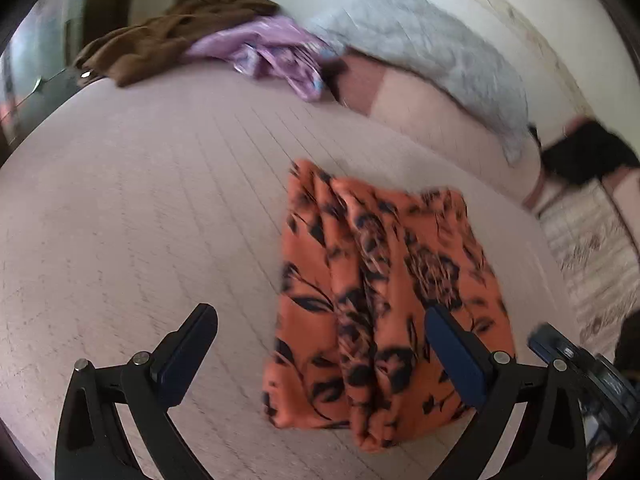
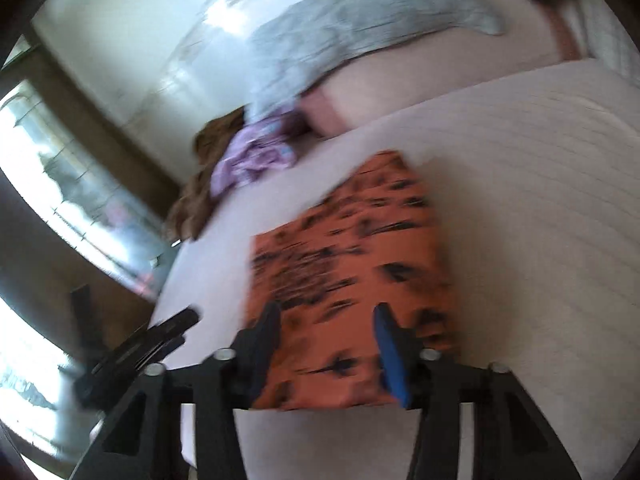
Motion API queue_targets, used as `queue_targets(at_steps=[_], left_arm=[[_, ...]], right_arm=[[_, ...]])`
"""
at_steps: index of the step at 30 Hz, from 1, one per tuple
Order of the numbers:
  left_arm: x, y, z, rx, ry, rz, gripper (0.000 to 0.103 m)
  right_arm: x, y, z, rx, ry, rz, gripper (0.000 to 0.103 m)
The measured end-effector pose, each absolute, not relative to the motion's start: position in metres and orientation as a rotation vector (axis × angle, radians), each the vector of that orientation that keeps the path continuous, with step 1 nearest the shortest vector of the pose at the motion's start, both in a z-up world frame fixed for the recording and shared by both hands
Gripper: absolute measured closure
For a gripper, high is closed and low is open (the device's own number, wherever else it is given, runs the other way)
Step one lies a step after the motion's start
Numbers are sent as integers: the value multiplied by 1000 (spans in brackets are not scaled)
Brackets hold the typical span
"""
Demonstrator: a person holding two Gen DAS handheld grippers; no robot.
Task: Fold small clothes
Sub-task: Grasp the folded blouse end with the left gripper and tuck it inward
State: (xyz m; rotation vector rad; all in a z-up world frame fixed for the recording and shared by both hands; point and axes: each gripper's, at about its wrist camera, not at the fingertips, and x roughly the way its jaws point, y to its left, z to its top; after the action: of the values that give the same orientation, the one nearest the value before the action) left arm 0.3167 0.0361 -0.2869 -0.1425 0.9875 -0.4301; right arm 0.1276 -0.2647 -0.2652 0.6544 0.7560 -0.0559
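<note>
While my left gripper point(image 1: 320, 354) hangs wide open at the bottom of its view with nothing between its jaws, one finger is over bare bed and the other over the lower right part of the orange floral garment point(image 1: 376, 300). My right gripper point(image 2: 326, 350) sits at the bottom centre of its own view, jaws partly apart and framing the garment's near edge; that picture is blurred, and I see no cloth pinched between the pads, so I judge it empty.

The garment lies in the middle of the bed point(image 1: 140, 200), already gathered into a rough rectangle with lengthwise ridges. To do this fold well, I think each gripper should take one near corner, catch every layer, lift just enough to clear the sheet, and carry the edge over to the far edge so the sides line up. Those ridges may slip apart if I grab only the top layer.

Further up, toward the upper left of the left view, a lilac garment point(image 1: 272, 56) lies crumpled against a brown garment point(image 1: 160, 40), both apparently awaiting folding. Beyond them a grey blanket point(image 1: 432, 48) runs along the top of the frame.
</note>
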Motion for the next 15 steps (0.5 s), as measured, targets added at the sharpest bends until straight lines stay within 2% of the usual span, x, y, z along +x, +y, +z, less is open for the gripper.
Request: queue_targets(at_steps=[3,4,5,6,7,8,10,12,15], left_arm=[[321,17,-309,-103,1085,-457,3],[323,14,-315,-108,1111,-470,21],[323,11,-322,-113,1136,-479,29],[322,9,-323,-107,1131,-476,32],[319,6,-320,-90,1098,-477,47],[314,1,-316,-62,1071,-504,54],[309,-6,-310,-10,1027,-506,59],[307,-11,-309,8,1016,-504,59],[311,-12,-310,-46,1034,-520,50]], right_arm=[[145,-277,-304,693,899,-99,66],[148,-279,-320,712,944,-102,66],[147,-279,-325,716,932,-94,66],[145,-278,-323,696,908,-92,66],[147,-274,-321,668,912,-92,66],[149,-272,-320,642,920,-93,66],[151,-266,-320,599,928,-88,66],[152,-267,-319,603,922,-83,66],[150,-266,-320,619,904,-67,66]])
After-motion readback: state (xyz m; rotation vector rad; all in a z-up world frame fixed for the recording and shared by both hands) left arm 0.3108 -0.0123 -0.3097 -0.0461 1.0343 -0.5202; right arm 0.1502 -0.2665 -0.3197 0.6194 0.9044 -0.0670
